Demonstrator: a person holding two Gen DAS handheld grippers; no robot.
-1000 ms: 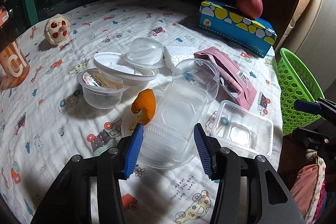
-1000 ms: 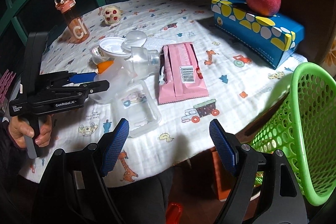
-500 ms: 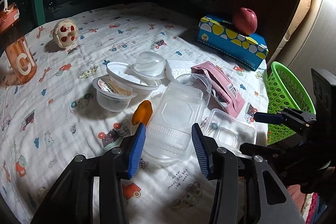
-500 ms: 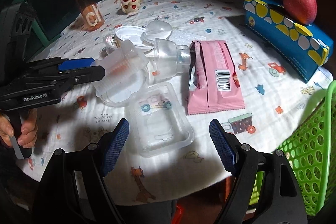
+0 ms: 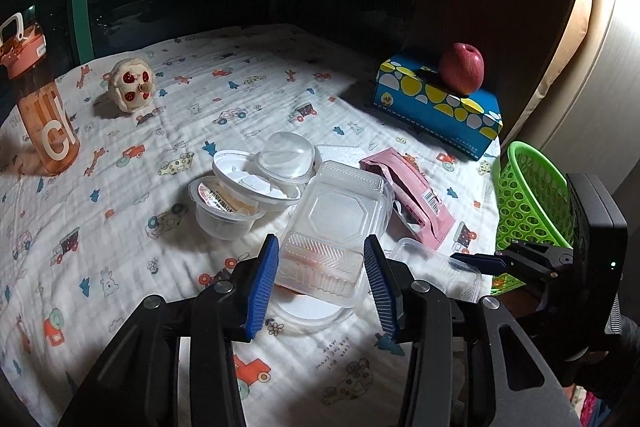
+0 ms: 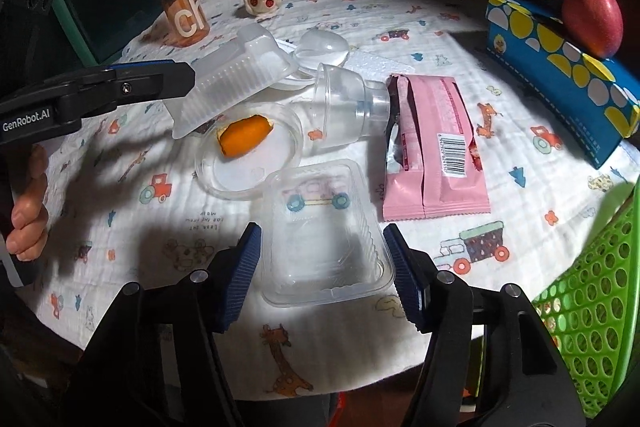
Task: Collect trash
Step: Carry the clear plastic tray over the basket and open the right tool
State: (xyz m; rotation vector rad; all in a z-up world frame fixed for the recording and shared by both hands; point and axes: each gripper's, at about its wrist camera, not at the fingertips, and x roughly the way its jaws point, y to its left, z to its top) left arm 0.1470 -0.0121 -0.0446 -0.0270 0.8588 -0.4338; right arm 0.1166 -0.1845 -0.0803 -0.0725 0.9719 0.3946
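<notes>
Judging by how things lie, the collecting has barely begun; the trash all lies on the surface (image 5: pixel 120 227), well apart from the green basket (image 5: pixel 528 195) at its right edge, and what shows of the basket looks empty, though its bottom is out of sight.

Going left to right across the litter: a lidded pudding cup (image 5: pixel 224 211), a white tub (image 5: pixel 252 183) with a clear dome lid (image 5: pixel 286 157) leaning on it, a clear hinged clamshell box (image 5: pixel 336 227), a round clear lid (image 6: pixel 248 155) carrying a piece of orange peel (image 6: pixel 246 135), a tipped clear cup (image 6: pixel 348 111), a shallow clear tray (image 6: pixel 324 235) and a torn pink wrapper (image 6: pixel 432 151); the water bottle (image 5: pixel 40 99), tissue box (image 5: pixel 436 107) and apple (image 5: pixel 460 67) look like keepers, not trash.

The left claw (image 5: pixel 320 283) reaches in level from the near edge, its blue pads either side of the clamshell's near end; the box tilts up off the round lid, so it seems gripped, though I cannot tell for sure that the pads press it; the right claw (image 6: pixel 324 275) points down and forward, spread wide around the tray's near rim and not closed on it; both pieces then need carrying right to the basket.
</notes>
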